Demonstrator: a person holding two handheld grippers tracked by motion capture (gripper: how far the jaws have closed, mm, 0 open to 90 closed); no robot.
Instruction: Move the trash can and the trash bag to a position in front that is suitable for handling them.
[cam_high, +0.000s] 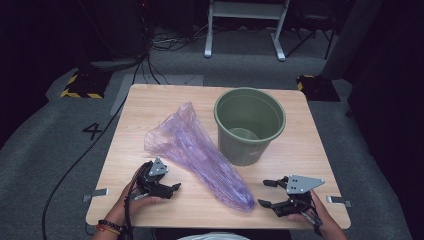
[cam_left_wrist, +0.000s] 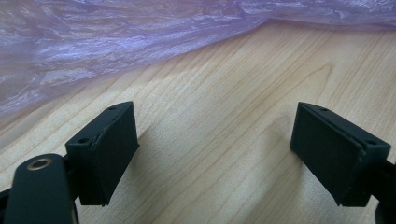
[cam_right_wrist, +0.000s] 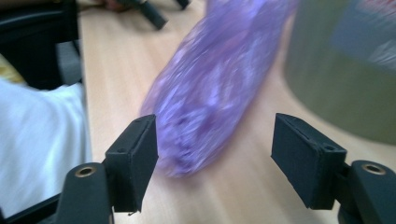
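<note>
The only writing I could read was a dark "4" (cam_high: 92, 131) marked on the grey floor at about nine o'clock from the surface (cam_high: 150, 102); a blurred patch of colour on the bucket's wall in the right gripper view was too smeared for me to make out. The purple plastic bag (cam_high: 200, 152) was thin, translucent and crinkled, lying flat across the middle of the wooden surface, wide and fanned at its twelve o'clock end and narrowing to a bunched tip toward six o'clock. The green bucket (cam_high: 249, 125) stood upright just beside it at roughly two o'clock, touching or nearly touching the bag's edge. My left claw (cam_high: 170, 188) sat low at the bag's eight o'clock side, released, jaws wide apart with only bare wood between them. My right claw (cam_high: 266, 193) sat at four o'clock from the bag's tip, also released, its jaws spread and pointing at that tip (cam_right_wrist: 196, 140) without pressing on it.
</note>
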